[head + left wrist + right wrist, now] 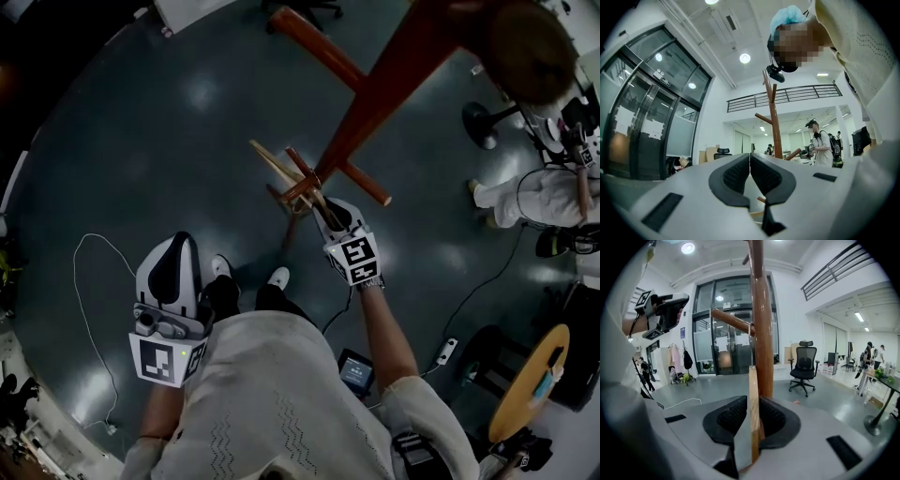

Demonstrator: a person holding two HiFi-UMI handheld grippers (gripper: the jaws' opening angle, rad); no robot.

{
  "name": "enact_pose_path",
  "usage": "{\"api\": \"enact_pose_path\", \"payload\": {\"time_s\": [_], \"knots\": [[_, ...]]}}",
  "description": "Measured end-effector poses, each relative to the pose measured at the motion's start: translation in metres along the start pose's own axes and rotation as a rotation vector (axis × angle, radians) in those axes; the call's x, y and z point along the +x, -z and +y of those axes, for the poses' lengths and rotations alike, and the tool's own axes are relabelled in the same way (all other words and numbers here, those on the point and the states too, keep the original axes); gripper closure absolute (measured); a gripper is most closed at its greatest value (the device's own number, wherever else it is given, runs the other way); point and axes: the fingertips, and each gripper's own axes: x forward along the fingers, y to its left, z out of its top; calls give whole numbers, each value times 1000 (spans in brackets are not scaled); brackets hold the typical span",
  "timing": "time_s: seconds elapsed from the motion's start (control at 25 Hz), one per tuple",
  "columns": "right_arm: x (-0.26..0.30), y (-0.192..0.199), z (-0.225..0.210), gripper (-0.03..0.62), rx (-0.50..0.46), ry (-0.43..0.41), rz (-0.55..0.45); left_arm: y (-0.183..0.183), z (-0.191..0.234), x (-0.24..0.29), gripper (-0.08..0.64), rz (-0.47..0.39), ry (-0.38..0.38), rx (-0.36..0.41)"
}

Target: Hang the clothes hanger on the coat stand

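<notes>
Right now the right gripper (333,217) is clamped on the wooden clothes hanger (277,164). In the right gripper view its two dark pads press on either side of a flat, pale wooden slat of the hanger (753,427), which stands upright between them. The hanger is off the grey floor (141,141) and held up against the coat stand (394,75), a reddish-brown wooden post with slanting pegs. In the right gripper view the post (763,333) rises just behind the slat. One peg (733,320) branches off to the left above it, and a thin pale loop shows where peg and post meet; whether that loop is the hanger's hook cannot be told. From the head view, the hanger's light arm juts up and left from the jaws, next to a short peg (366,185). The left gripper (173,253) hangs low by the person's left side, well apart from the stand. Its jaws are together with nothing between them (750,161). A white cable (89,281) trails across the floor to the left, and a black office chair (804,364) stands beyond the stand.
</notes>
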Motion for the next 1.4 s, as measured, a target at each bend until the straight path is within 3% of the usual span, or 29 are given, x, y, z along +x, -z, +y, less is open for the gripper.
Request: {"api": "enact_pose_path", "payload": {"time_s": [0.2,0.36,0.56,0.76,0.88,1.0,1.12,1.4], "knots": [[3,-8,2,472,9,34,-26,6,10,-2,546,-2,19,-7],[-14,-28,2,463,-25,131,-58,10,8,-1,546,3,50,-15],[-40,-59,12,463,1,227,-124,37,-3,5,546,40,156,-32],[-61,-107,46,467,70,292,-229,41,-6,16,546,44,239,-55],[-72,-131,67,547,110,351,-279,39,-5,21,546,25,298,-79],[-80,-146,85,572,171,421,-284,41,-9,23,546,28,368,-96],[-79,-162,108,572,243,472,-278,48,-6,18,546,67,438,-62],[-56,-200,181,572,209,511,-296,49,26,-14,546,89,513,-92]]}}
